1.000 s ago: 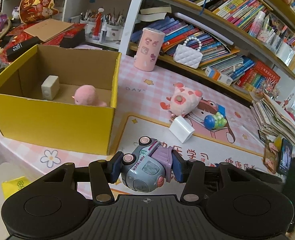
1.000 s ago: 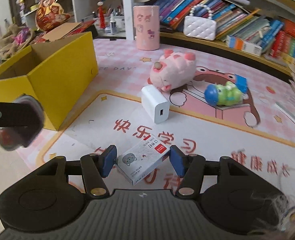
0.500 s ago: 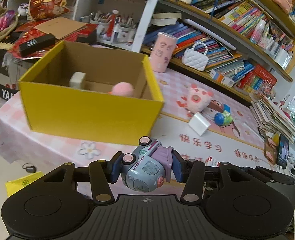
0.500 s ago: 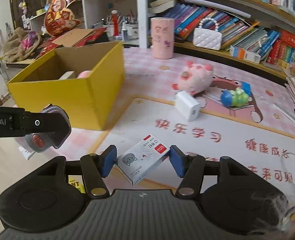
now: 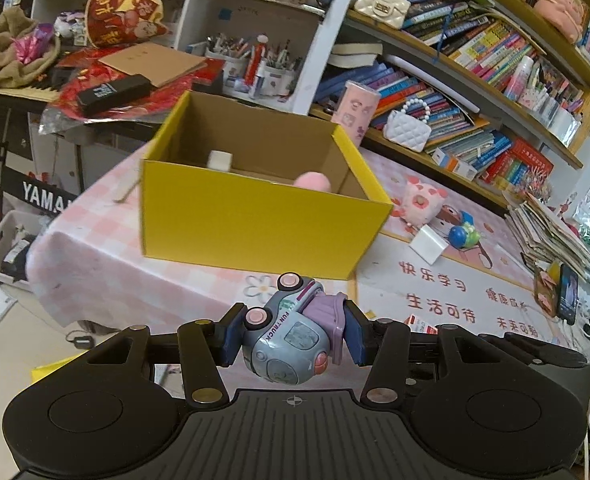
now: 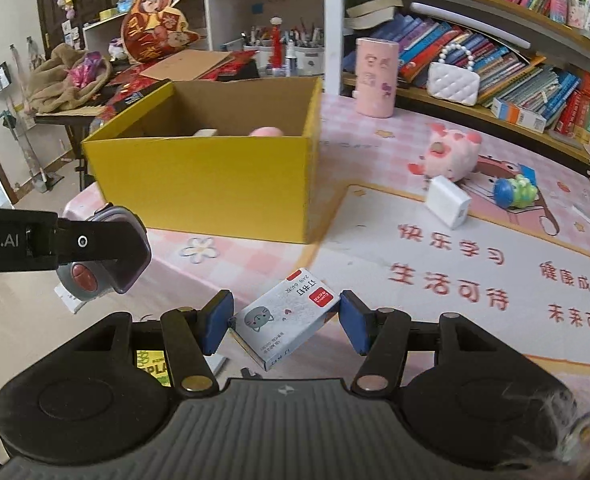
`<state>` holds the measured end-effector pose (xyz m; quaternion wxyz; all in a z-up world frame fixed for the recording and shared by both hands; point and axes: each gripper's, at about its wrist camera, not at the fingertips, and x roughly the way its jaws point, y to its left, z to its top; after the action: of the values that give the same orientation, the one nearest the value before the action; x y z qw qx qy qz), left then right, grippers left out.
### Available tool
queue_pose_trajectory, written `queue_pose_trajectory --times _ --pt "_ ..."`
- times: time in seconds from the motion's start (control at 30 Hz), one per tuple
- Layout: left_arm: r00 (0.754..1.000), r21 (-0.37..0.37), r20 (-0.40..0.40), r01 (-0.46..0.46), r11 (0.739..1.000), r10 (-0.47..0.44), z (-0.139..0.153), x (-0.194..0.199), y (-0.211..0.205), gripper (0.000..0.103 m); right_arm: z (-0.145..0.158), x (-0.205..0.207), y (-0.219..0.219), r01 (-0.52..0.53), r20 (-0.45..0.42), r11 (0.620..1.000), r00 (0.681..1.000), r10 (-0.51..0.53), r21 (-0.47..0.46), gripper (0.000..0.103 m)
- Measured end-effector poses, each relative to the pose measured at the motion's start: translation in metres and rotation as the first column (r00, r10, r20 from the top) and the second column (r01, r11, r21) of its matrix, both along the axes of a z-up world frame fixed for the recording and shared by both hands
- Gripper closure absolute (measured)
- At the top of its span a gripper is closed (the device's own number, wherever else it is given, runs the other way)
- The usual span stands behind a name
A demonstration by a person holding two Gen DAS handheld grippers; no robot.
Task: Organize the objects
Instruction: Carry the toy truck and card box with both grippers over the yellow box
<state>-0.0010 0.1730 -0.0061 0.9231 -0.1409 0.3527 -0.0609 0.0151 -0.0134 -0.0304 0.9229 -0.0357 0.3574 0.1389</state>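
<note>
Left wrist view: both loads backing away from the yellow box (image 5: 255, 224).
Left gripper (image 5: 291, 338) is pinching the toy truck (image 5: 291, 344); right gripper (image 6: 281, 322) is clamping the staple box (image 6: 283, 318), neither dropped in yet.

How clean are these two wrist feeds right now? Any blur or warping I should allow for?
Left wrist view: fisheye bows the bookshelves; the yellow box is slightly smeared, while the toy truck in the left gripper is sharp. Right wrist view: same bowing; the staple box in the right gripper is crisp, the box edge soft, and a smudge clouds the lower right corner.
</note>
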Motion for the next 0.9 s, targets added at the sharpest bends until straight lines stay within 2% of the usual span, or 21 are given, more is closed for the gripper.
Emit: queue_pose_trajectory --times 0.33,0.7,0.9 --pt "0.999 -0.022 0.025 -0.021 1.000 0.021 0.001 -0.014 0.034 0.054 0.004 -0.013 0.042 -0.029 0.025 0.999 0.999 0.029 -0.015 0.047" --pt "0.999 -0.020 0.052 -0.012 1.000 0.013 0.007 -0.015 0.045 0.054 0.007 -0.015 0.056 -0.024 0.026 0.999 0.999 0.025 -0.034 0.047" --pt "0.995 0.008 0.094 -0.021 1.000 0.020 0.018 -0.009 0.049 0.054 0.011 -0.007 0.061 -0.031 0.046 0.999 0.998 0.032 -0.036 0.047"
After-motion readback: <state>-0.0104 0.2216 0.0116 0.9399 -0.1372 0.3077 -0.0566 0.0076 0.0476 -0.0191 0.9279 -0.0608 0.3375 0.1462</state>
